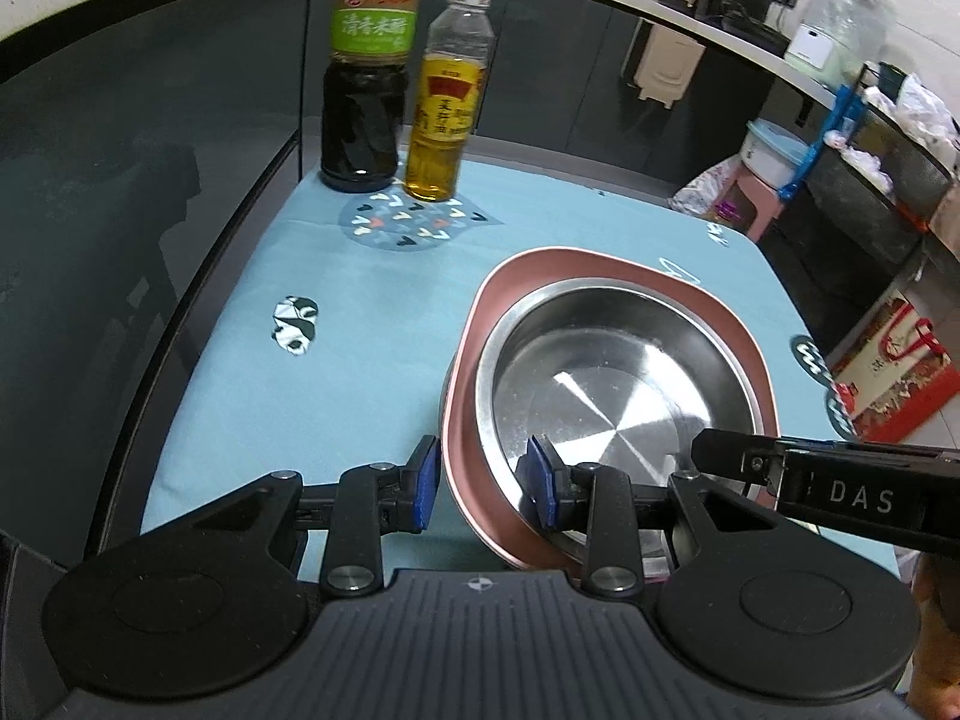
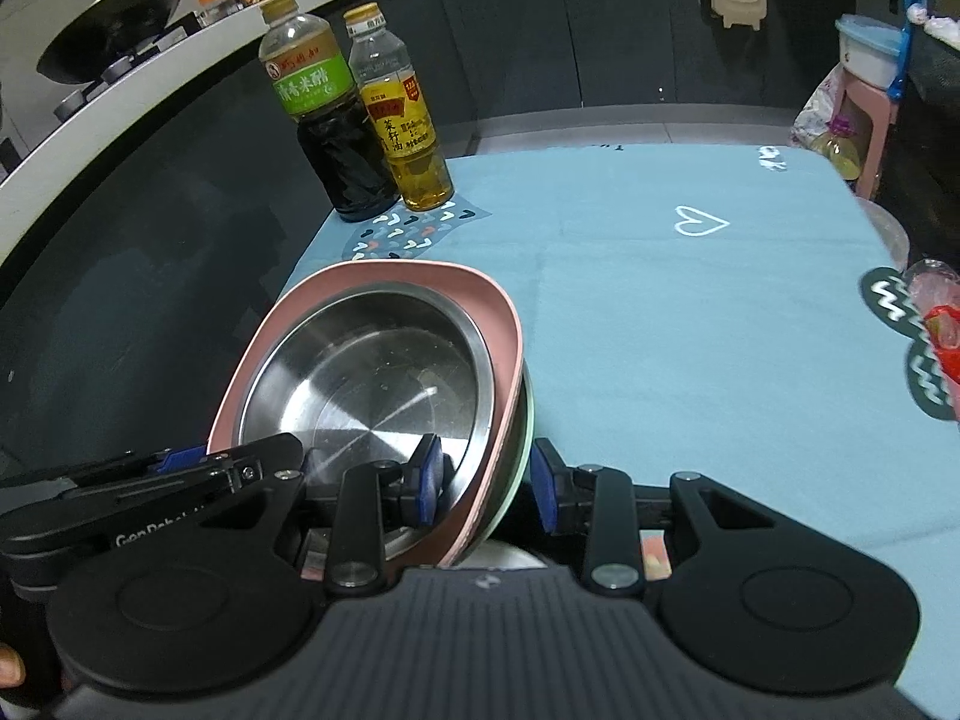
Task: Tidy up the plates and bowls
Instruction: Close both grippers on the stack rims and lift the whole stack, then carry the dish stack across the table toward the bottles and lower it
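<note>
A steel plate point(image 1: 606, 384) lies inside a pink bowl point(image 1: 516, 276) on the blue tablecloth; both show in the right wrist view too, steel plate point(image 2: 372, 384) in pink bowl point(image 2: 360, 276), stacked on a pale green dish point(image 2: 521, 450). My left gripper point(image 1: 483, 489) is open, its fingers straddling the near left rim of the stack. My right gripper point(image 2: 489, 486) is open, its fingers straddling the near right rim. Neither set of blue pads visibly presses the rim.
A dark vinegar bottle point(image 1: 366, 90) and a yellow oil bottle point(image 1: 447, 102) stand at the table's far left corner on a heart-patterned coaster point(image 1: 408, 222). Dark cabinets run behind. A pink stool point(image 2: 864, 114) and clutter stand off the right side.
</note>
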Demonstrator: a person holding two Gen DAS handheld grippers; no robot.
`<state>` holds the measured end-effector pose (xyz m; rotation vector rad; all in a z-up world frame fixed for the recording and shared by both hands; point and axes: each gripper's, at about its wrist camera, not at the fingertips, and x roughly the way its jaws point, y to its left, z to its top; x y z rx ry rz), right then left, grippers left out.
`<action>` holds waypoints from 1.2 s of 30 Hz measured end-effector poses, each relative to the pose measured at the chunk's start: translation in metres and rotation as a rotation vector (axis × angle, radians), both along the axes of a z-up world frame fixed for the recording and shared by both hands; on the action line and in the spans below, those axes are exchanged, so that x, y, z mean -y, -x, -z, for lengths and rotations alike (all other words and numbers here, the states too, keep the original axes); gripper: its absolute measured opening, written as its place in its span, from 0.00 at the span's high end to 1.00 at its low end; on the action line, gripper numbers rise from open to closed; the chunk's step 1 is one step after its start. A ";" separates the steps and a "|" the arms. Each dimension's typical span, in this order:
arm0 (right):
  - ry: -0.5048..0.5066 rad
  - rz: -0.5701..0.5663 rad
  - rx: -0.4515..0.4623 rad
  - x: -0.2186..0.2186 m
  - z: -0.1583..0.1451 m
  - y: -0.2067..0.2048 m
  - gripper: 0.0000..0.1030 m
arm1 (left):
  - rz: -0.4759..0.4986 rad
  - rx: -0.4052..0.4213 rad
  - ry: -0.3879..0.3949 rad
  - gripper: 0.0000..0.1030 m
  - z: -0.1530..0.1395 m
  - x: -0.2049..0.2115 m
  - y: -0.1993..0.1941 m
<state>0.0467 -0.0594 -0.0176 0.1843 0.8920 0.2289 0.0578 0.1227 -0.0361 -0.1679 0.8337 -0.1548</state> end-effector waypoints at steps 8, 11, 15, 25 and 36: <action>-0.007 0.011 0.000 0.016 0.000 0.032 0.70 | 0.038 -0.012 0.009 0.71 0.000 0.013 0.033; -0.011 0.021 -0.009 0.022 0.003 0.041 0.70 | 0.057 -0.018 0.001 0.71 0.002 0.020 0.044; -0.010 0.031 -0.015 0.028 0.007 0.052 0.70 | 0.074 -0.023 -0.014 0.71 0.003 0.029 0.054; -0.025 0.041 -0.033 0.033 0.016 0.059 0.70 | 0.089 -0.041 -0.032 0.71 0.008 0.035 0.064; -0.032 0.042 -0.054 0.036 0.026 0.061 0.70 | 0.098 -0.082 -0.050 0.72 0.020 0.036 0.064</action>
